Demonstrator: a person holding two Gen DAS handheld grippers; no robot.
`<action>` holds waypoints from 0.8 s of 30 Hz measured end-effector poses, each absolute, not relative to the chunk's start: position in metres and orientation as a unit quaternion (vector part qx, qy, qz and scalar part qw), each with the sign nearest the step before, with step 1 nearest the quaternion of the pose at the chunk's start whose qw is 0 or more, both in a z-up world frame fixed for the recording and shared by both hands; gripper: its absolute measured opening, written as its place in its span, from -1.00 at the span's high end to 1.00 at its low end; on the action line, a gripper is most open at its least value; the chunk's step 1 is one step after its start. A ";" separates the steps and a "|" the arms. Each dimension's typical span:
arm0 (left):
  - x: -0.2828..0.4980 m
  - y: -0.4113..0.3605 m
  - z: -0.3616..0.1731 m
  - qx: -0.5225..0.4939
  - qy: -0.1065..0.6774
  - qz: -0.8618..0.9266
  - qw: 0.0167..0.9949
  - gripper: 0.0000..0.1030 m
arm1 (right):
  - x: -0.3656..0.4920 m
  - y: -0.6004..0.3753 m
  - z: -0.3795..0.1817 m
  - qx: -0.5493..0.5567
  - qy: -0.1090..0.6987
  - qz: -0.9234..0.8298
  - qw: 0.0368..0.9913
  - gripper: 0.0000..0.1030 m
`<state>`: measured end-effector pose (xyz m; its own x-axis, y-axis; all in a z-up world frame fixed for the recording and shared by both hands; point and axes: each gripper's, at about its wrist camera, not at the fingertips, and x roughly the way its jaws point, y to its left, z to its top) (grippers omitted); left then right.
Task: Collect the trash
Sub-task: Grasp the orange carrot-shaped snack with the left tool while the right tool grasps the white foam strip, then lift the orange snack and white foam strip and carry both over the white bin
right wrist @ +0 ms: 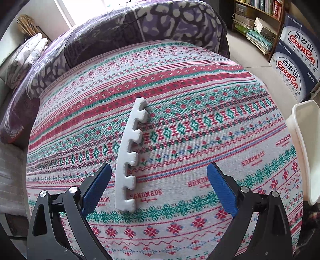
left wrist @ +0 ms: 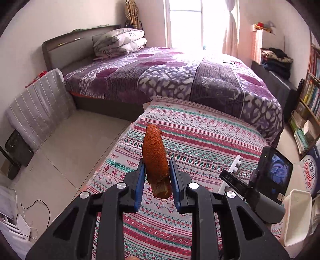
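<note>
In the left wrist view my left gripper (left wrist: 156, 170) is shut on a long orange-brown piece of trash (left wrist: 155, 152) with a rough crumbed surface. It is held up above the patterned tablecloth (left wrist: 200, 140), its pale cut end pointing down. A white foam strip with puzzle teeth (right wrist: 130, 156) lies flat on the cloth (right wrist: 200, 100) in the right wrist view. My right gripper (right wrist: 159, 184) hangs open just above it, the strip lying nearer the left finger (right wrist: 98, 182). The strip's end (left wrist: 235, 164) also shows at the right of the left wrist view.
A white plastic bin (right wrist: 302, 148) stands at the table's right edge, its rim (left wrist: 296, 216) also in the left wrist view. A bed with a purple blanket (left wrist: 180, 76) lies beyond the table. Blue water cartons (right wrist: 298, 58) and a bookshelf (right wrist: 258, 14) stand at the right.
</note>
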<state>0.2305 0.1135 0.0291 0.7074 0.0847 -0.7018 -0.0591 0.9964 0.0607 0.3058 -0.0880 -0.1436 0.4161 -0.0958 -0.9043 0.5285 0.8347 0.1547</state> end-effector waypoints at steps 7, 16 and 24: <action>0.239 0.135 0.027 -0.019 0.398 0.041 0.916 0.53 | 0.324 -0.068 -0.160 0.144 0.519 -0.195 0.819 -0.54; 0.243 0.144 0.020 -0.028 0.408 0.056 0.911 0.53 | 0.310 -0.068 -0.138 0.176 0.506 -0.114 0.837 0.55; 0.244 0.139 0.018 -0.023 0.406 0.056 0.912 0.53 | 0.281 -0.074 -0.082 0.155 0.460 -0.068 0.871 0.55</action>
<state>0.2443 0.1391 0.0184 0.6644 0.0841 -0.7426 -0.1209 0.9927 0.0043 0.2811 -0.0743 -0.0819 0.5667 0.0245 -0.8235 0.2615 0.9425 0.2080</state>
